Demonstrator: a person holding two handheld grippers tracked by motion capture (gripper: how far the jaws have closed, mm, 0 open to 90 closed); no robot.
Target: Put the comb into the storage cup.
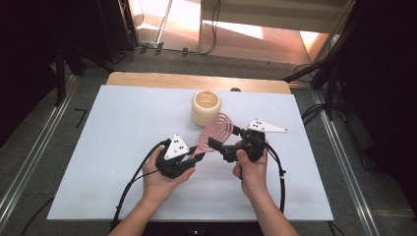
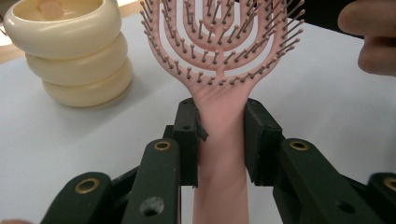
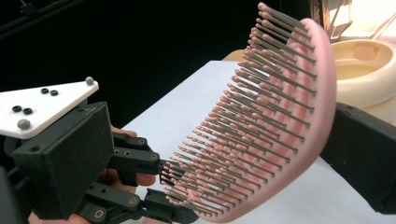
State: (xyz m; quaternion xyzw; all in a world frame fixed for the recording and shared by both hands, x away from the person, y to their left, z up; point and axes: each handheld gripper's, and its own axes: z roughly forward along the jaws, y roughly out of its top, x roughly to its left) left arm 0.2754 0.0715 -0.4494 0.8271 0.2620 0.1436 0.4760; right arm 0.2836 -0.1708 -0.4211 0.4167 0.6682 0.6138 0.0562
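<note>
Hairbrush (image 1: 215, 132), pink with many bristles, is above the white worktop (image 1: 98, 147), near its middle. At the left, the left tongs (image 2: 219, 140) are clenched on its handle, one jaw on each side. The brush head points toward the cream ringed pot (image 1: 206, 106) just behind it. At the right, the right tongs (image 1: 216, 145) are beside the brush head; I cannot tell if they press it.

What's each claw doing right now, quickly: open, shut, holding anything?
Left claw: shut on the pink hairbrush, gripping its handle.
Right claw: at the brush head, one jaw behind it; open or shut cannot be told.
</note>
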